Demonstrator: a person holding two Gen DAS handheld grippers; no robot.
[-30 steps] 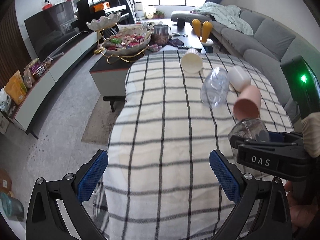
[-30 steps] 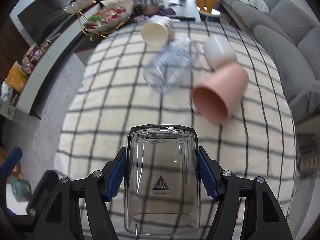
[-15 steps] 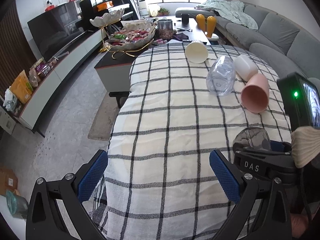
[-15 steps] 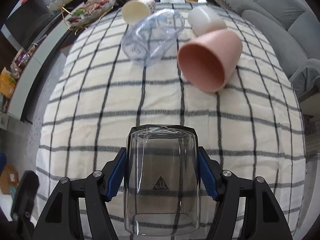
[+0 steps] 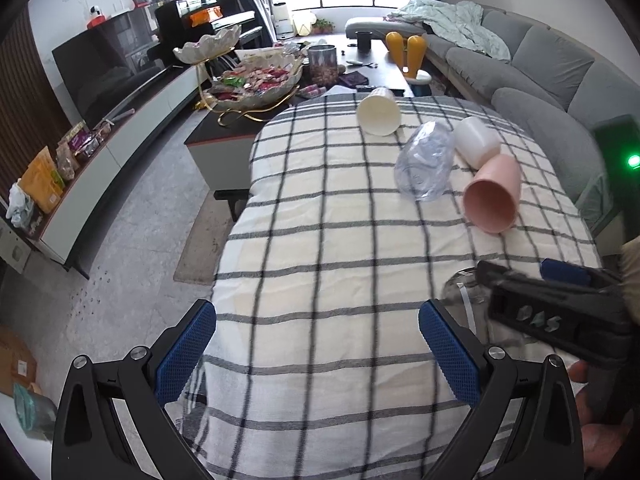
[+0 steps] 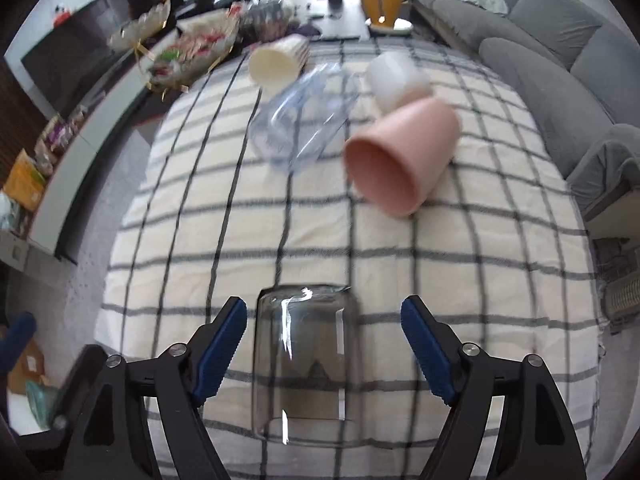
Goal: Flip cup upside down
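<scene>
**Desk:** Report on the glass and the right claw.

**Operator:** In my right wrist view the clear glass [image 6: 306, 360] stands upside down on the checked surface [image 6: 460, 280], low in the centre of the frame. My right claw [image 6: 322, 350] is spread, one blue pad on either side of the glass, neither touching it.

**Desk:** The left claw?

**Operator:** My left claw [image 5: 316, 354] is spread wide over bare cloth at the bottom of its frame, gripping nothing.

**Desk:** Other items?

**Operator:** Four lie on their sides toward the upper part of the frame: a pink cup [image 6: 400, 156], a white cup [image 6: 396, 78] touching it, a clear plastic cup [image 6: 304, 120], and a cream paper cup [image 6: 276, 62].
</scene>
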